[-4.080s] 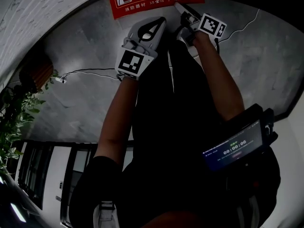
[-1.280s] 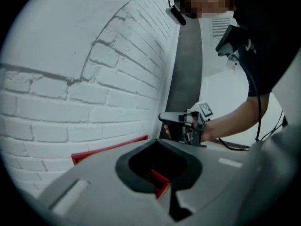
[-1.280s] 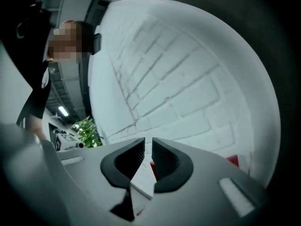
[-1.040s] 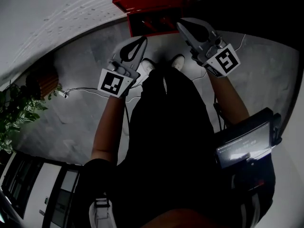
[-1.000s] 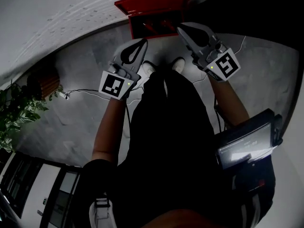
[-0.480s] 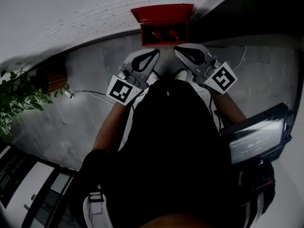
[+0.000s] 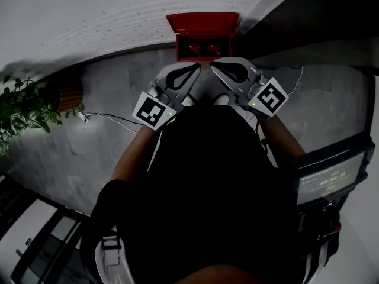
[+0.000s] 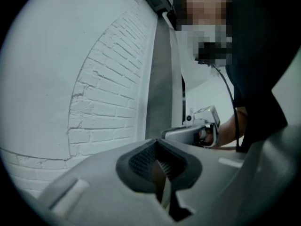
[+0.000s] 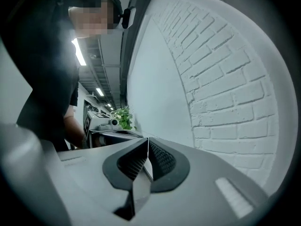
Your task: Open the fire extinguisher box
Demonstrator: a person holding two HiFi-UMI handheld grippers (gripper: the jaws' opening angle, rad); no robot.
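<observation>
In the head view the red fire extinguisher box [image 7: 204, 40] stands on the floor against the white brick wall. Its lid [image 7: 202, 21] is raised, and red extinguishers [image 7: 198, 50] show inside. My left gripper [image 7: 196, 69] and right gripper [image 7: 214, 65] hover side by side just short of the box, tips pointing toward each other, touching nothing. Both are shut and empty. In the left gripper view the left gripper [image 8: 158, 144] has its jaws closed together, with the right gripper [image 8: 190, 133] beyond. The right gripper view shows the right gripper [image 9: 147, 142] equally closed, and the left gripper [image 9: 106, 124] behind it.
A leafy plant [image 7: 23, 108] in a wooden pot [image 7: 70, 93] stands at the left, with a thin cable [image 7: 112, 118] on the grey floor. A dark panel rises to the right of the box. A screen device [image 7: 331, 179] hangs at the person's right hip.
Four seconds ago the right gripper was at the labelled lid; now the lid stands up. Over the last second the box receded in view and both grippers drew together before it.
</observation>
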